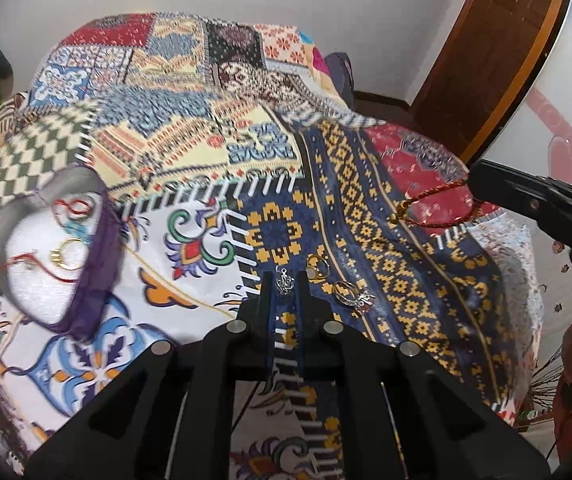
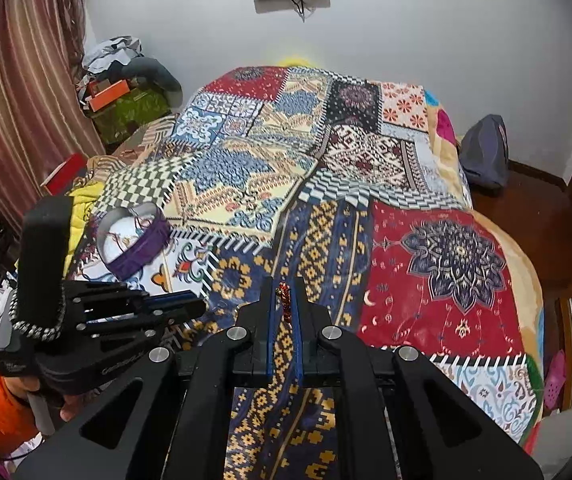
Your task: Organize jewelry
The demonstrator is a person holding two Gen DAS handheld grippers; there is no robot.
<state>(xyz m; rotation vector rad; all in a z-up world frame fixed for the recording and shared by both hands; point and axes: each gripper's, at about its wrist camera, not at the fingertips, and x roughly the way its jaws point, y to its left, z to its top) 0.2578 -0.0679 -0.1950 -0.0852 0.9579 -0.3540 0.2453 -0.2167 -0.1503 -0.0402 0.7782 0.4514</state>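
The left tongs (image 1: 286, 280) are closed on a small silver charm (image 1: 285, 283), pinched at the very tips just above the patchwork bedspread (image 1: 213, 148). The right tongs (image 2: 284, 300) are closed on a red braided cord bracelet (image 2: 284, 301); in the left wrist view the cord (image 1: 426, 208) trails down from them onto the bedspread.

Just right of the left tongs lie a gold ring (image 1: 318, 268) and a silver ring (image 1: 350, 294), still loose on the bed. Well to the left of the left tongs sits the heart-shaped jewelry box (image 1: 57, 252), open, with a gold hoop (image 1: 67, 254) and red thread inside.

Risks, as judged: the charm is held by a narrow bite and could slip out in transit to the box, vanishing into the busy pattern. The dangling cord could snag the loose rings. The soft bed could let the box tip if nudged.
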